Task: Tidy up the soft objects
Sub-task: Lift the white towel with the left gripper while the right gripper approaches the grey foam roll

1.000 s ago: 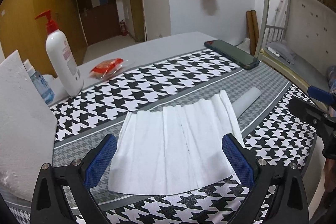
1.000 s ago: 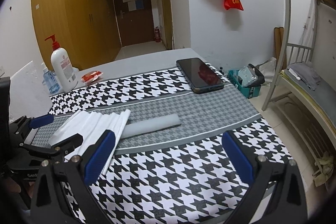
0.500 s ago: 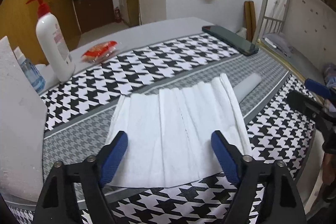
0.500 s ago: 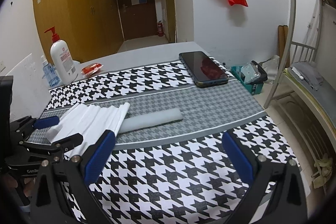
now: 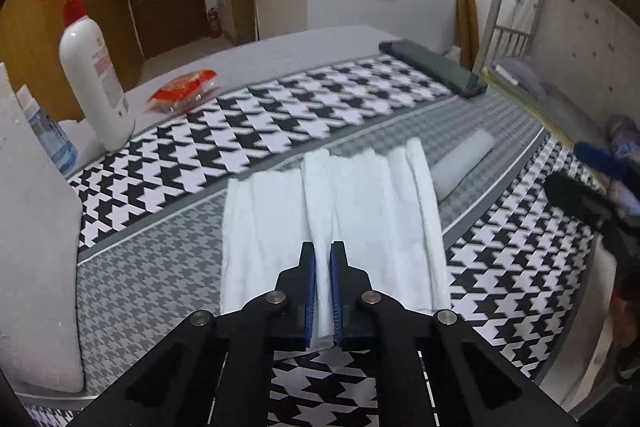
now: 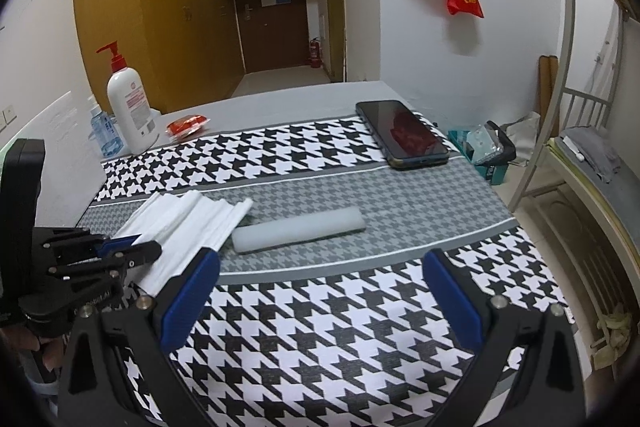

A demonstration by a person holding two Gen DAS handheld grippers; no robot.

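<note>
A white pleated cloth (image 5: 360, 211) lies on the houndstooth table cover; it also shows in the right wrist view (image 6: 188, 223). My left gripper (image 5: 323, 267) is shut on the near edge of the cloth, pinching a raised fold between its blue pads. It shows from the side in the right wrist view (image 6: 136, 253). A pale foam cylinder (image 6: 298, 229) lies just right of the cloth, also in the left wrist view (image 5: 462, 163). My right gripper (image 6: 320, 287) is open and empty, above the table's near edge, right of the cloth.
A white pump bottle (image 5: 94, 75), a small blue bottle (image 5: 52, 137) and a red packet (image 5: 182, 89) stand at the back left. A dark phone (image 6: 400, 133) lies at the back right. A white foam block (image 5: 32, 251) stands at the left. A bunk bed frame (image 6: 576, 67) is on the right.
My left gripper moved forward and down and closed on the cloth's near edge, bunching a fold upward. The right gripper stayed open and barely moved.
</note>
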